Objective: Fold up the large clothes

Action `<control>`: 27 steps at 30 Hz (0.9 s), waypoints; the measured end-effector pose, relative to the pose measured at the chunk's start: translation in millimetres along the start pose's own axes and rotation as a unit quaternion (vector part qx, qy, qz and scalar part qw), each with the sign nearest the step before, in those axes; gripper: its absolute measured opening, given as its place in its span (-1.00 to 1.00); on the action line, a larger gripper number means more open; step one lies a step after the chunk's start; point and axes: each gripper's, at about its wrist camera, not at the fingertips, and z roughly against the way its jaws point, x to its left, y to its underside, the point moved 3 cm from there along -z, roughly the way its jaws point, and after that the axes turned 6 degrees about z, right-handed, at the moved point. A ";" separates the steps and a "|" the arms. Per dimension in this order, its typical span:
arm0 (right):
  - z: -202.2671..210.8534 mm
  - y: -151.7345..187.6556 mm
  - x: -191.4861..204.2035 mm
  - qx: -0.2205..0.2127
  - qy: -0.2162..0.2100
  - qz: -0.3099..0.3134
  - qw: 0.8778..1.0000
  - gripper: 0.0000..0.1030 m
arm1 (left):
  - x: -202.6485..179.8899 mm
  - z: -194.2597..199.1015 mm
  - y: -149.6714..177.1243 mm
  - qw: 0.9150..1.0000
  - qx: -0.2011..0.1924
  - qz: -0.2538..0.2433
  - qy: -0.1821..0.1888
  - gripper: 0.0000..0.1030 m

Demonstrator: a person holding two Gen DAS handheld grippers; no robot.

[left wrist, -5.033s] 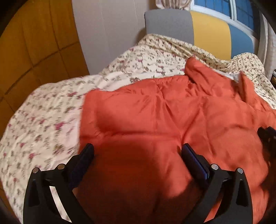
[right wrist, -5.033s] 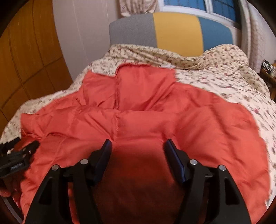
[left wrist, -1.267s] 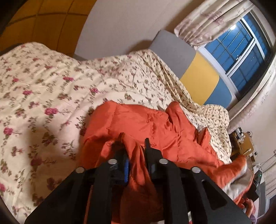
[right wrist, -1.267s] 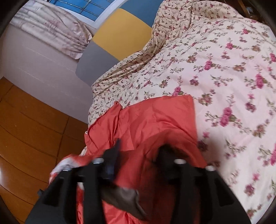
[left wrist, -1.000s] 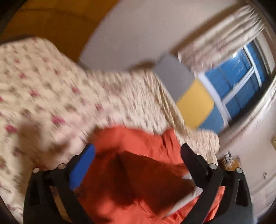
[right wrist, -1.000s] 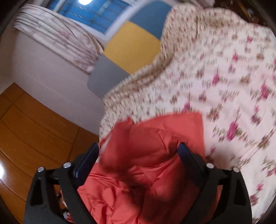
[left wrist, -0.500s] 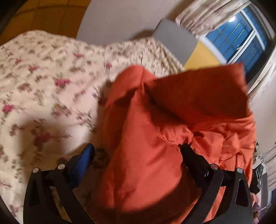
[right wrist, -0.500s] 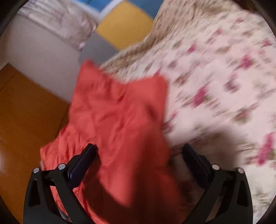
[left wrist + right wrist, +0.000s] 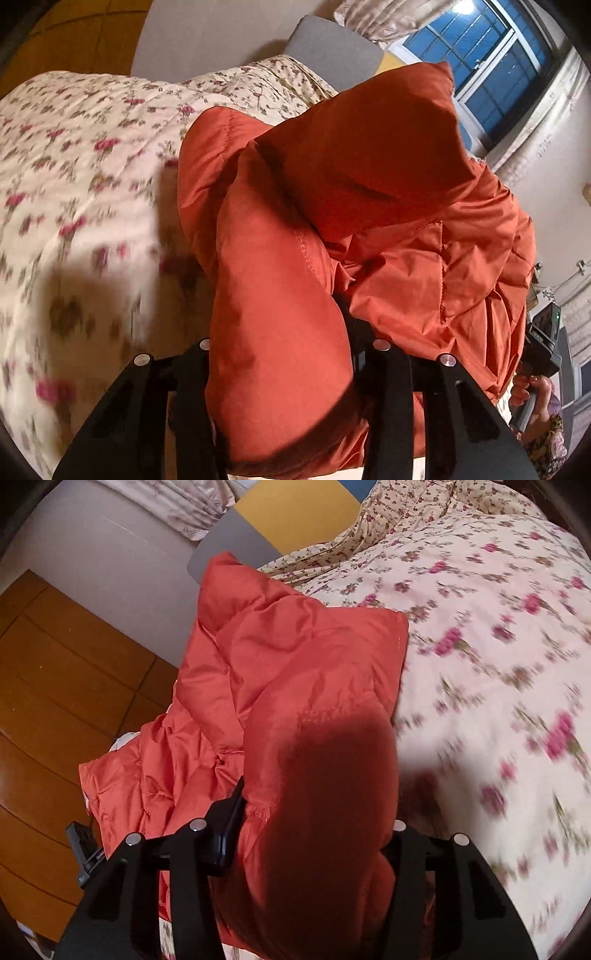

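**Jacket lifted off the bed, fold hardly begun**

The orange padded jacket hangs bunched above the flowered quilt that covers the bed, held up at two places and not lying flat anywhere that the views show. The left tool is clamped on a thick roll of the jacket's fabric, which fills the gap between its two black arms and spills over them. The right tool likewise grips a puffy wad of the same jacket, its arms pressed against the cloth on both sides. Between the two grips the jacket sags in loose creases, with one stiff panel standing up toward the window in the left view and a corner pointing at the grey, yellow and blue headboard in the right view.

As far as can be judged, the task is at an early stage: no neat crease, no stacked layers and no tidy rectangle can be seen. The jacket is gathered more than folded. What seems left is to lay it down on the quilt, smooth the body, bring the sleeves and sides inward, and then double it over. Where the sleeves sit cannot be told from these views. The padding looks slippery and springy, so layers may slide or puff open once released.
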 end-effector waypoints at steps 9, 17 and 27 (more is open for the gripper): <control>68.2 67.7 -15.7 -0.010 -0.013 -0.029 0.999 -0.02 | -6.4 47.5 74.5 1.000 0.001 0.001 0.026 -0.21; 102.1 105.3 -14.0 -0.035 0.023 -0.027 0.999 0.19 | -10.3 69.5 102.4 1.000 -0.021 -0.010 -0.009 0.18; 166.9 88.2 0.6 -0.121 0.150 0.031 0.981 0.92 | -24.4 132.5 71.8 0.987 -0.146 -0.048 -0.051 0.80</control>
